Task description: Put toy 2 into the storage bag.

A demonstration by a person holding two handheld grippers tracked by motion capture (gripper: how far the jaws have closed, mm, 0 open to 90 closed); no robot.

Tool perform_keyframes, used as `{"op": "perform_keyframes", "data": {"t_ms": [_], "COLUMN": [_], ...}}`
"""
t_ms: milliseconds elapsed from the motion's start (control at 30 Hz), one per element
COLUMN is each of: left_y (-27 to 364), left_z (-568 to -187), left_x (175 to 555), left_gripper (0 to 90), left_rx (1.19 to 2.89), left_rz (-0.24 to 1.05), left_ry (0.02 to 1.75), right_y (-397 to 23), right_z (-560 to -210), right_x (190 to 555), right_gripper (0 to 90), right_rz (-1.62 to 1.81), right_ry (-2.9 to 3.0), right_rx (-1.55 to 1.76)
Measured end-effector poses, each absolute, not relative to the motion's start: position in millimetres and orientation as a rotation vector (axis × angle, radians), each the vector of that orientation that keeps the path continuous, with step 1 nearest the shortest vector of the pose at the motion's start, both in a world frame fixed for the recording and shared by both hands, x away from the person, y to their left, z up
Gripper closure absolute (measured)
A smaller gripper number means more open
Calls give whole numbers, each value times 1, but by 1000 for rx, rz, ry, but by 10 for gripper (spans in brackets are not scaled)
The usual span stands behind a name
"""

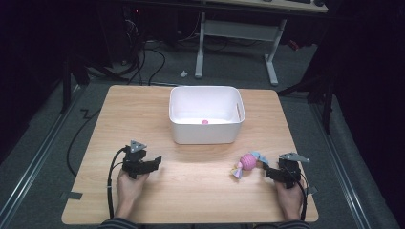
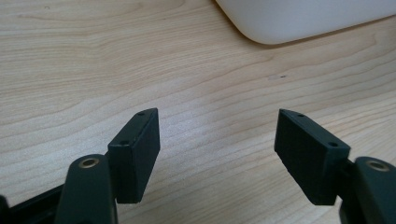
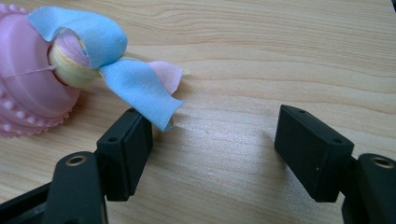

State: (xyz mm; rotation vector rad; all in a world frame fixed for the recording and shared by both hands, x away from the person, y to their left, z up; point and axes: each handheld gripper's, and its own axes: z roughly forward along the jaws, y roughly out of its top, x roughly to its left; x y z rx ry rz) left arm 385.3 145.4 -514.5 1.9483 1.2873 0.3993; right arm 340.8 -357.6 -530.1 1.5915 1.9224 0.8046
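Toy (image 1: 248, 163) lies at ten o'clock, just beside my right gripper (image 1: 269, 172), long axis toward it; both grippers' jaws apart, empty; left gripper (image 1: 155, 162) well apart.

Pink toy (image 1: 247, 162) lies on its side on the wooden table (image 1: 191, 191), in front of the white bin (image 1: 206, 114) and off toward its right corner, well apart from it. Round pink body with a beaded rim, pale yellow core, blue and pink cloth strips (image 3: 140, 88) trailing from one end, more cloth at the other end.
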Motion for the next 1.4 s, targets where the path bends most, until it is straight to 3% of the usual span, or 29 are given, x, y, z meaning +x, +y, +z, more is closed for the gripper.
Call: {"op": "perform_keyframes", "data": {"t_ms": [467, 967, 1400], "left_y": [143, 139, 134], "left_z": [-529, -536, -536], "left_x": [393, 389, 388], "left_gripper": [316, 303, 287], "left_rx": [1965, 1969, 2002], "left_rz": [399, 500, 541], "left_ry": [1312, 1265, 1262], "right_y": [-358, -358, -357], "right_z": [-530, -530, -530], "right_x": [341, 341, 342], "right_gripper": [283, 282, 211], "right_rz": [804, 805, 807], "right_ry": [1921, 1924, 1973], "right_rx": [1594, 1589, 1565]}}
